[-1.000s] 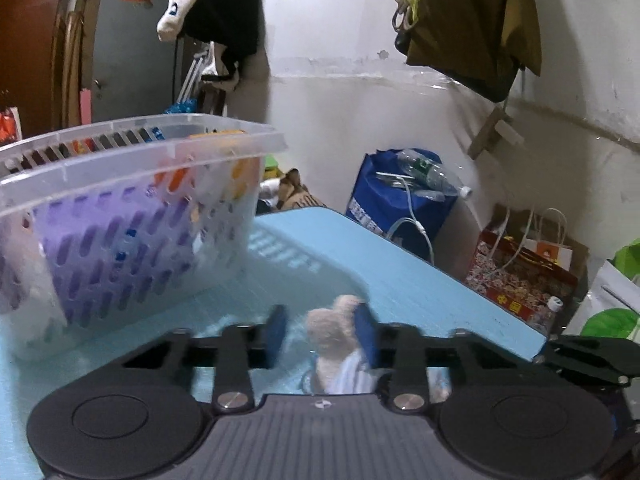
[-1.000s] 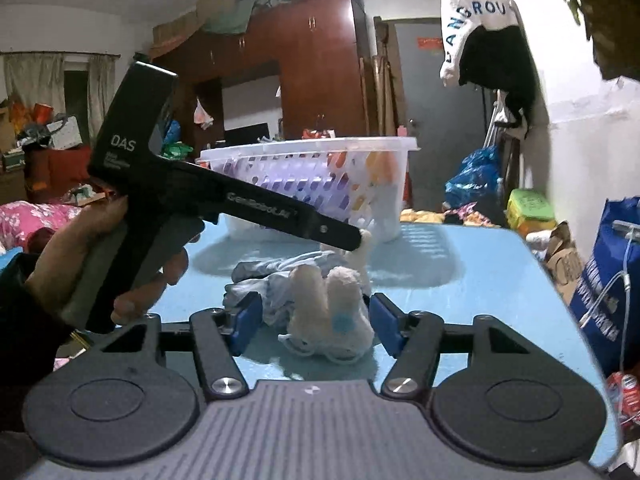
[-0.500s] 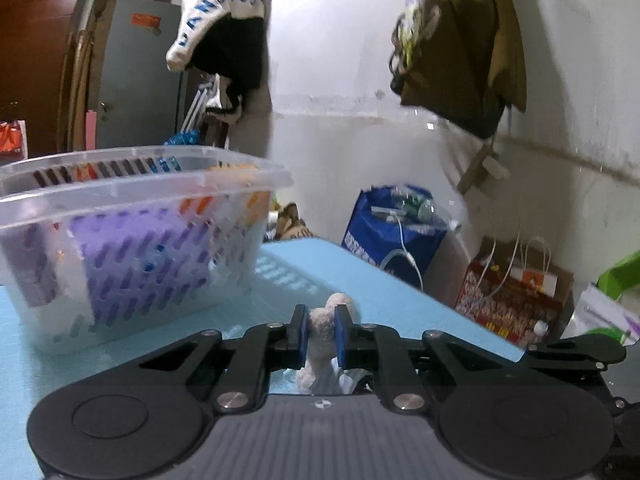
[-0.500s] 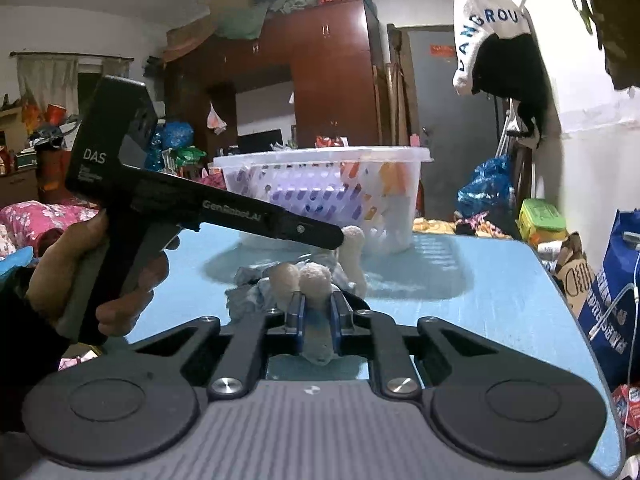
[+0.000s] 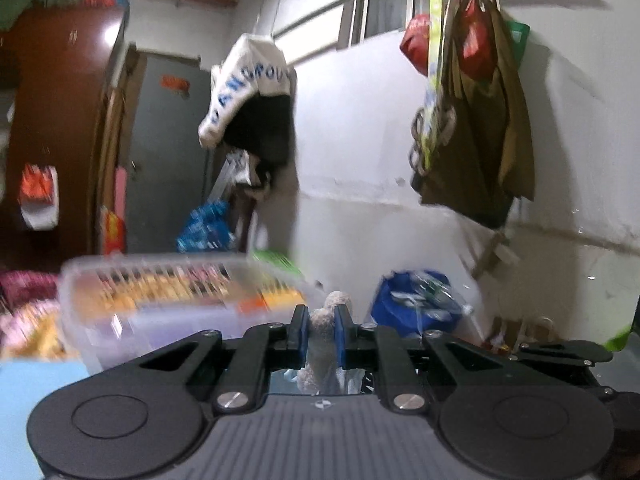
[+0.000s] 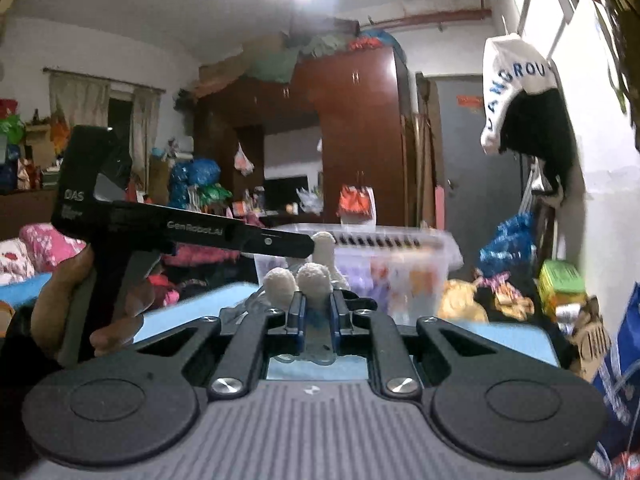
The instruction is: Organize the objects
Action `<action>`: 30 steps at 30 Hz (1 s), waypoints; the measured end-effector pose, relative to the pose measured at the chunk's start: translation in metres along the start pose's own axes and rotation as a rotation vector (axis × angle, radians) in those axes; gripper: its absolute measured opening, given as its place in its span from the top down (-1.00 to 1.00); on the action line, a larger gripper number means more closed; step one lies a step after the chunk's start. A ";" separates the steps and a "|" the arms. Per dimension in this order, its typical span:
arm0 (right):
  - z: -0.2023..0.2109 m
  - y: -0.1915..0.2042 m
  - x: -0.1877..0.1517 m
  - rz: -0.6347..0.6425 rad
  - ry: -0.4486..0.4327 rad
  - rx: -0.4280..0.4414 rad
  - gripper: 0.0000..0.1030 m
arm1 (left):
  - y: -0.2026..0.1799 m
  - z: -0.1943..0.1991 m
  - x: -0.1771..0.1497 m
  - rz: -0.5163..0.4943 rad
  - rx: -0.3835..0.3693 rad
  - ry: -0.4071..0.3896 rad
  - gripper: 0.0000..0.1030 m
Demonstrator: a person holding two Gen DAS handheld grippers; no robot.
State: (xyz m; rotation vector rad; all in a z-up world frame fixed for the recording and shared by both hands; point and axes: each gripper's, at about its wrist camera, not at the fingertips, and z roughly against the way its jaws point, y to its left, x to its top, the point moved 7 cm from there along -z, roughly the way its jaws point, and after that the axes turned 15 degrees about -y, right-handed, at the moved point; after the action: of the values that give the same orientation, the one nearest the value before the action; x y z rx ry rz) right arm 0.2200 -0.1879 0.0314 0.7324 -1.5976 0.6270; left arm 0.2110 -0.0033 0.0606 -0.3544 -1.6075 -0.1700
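Observation:
A beige plush toy [image 5: 322,320] in pale blue clothing is held between both grippers, lifted above the blue table. My left gripper [image 5: 321,334] is shut on one of its limbs. My right gripper [image 6: 316,316] is shut on the toy's lower part, its two rounded feet [image 6: 298,278] showing above the fingers. The left gripper [image 6: 308,246] also shows in the right wrist view, clamped on the toy's upper limb. The clear slotted plastic basket [image 5: 168,300] with several colourful items stands behind; it also shows in the right wrist view [image 6: 400,264].
The light blue table [image 6: 512,340] lies below. A blue bag [image 5: 416,300] sits on the floor to the right by the white wall. Clothes and bags hang on the wall [image 5: 472,120]. A brown wardrobe [image 6: 360,140] stands behind.
Both grippers have risen with the plush toy, so the basket and table now sit lower in view. One second ago both were open around it; then they closed on it.

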 end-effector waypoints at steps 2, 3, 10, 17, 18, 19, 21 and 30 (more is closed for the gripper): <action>-0.012 -0.001 0.013 0.007 -0.018 0.003 0.74 | 0.006 -0.011 0.021 -0.024 0.035 -0.014 0.68; -0.023 -0.001 0.021 0.004 -0.024 0.012 0.74 | 0.009 -0.017 0.029 -0.041 0.048 -0.014 0.68; -0.099 -0.012 0.048 0.004 -0.018 -0.008 0.74 | 0.054 -0.080 0.060 -0.069 0.153 0.018 0.68; -0.149 -0.027 0.015 0.040 0.065 -0.036 0.74 | 0.099 -0.107 0.029 -0.048 0.223 0.073 0.68; -0.154 -0.028 0.009 0.058 0.074 -0.044 0.74 | 0.105 -0.109 0.024 -0.044 0.236 0.081 0.68; -0.159 -0.030 0.003 0.062 0.084 -0.045 0.74 | 0.110 -0.110 0.021 -0.040 0.244 0.084 0.68; -0.166 -0.032 -0.004 0.059 0.093 -0.039 0.75 | 0.119 -0.113 0.014 -0.027 0.259 0.098 0.68; -0.178 -0.035 -0.013 0.049 0.128 -0.043 0.77 | 0.140 -0.115 0.006 0.007 0.309 0.131 0.68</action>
State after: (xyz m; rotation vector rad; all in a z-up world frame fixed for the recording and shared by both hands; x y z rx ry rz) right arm 0.3627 -0.0762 0.0439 0.6107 -1.5100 0.6602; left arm 0.3654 0.0922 0.0602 -0.1075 -1.4749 0.0596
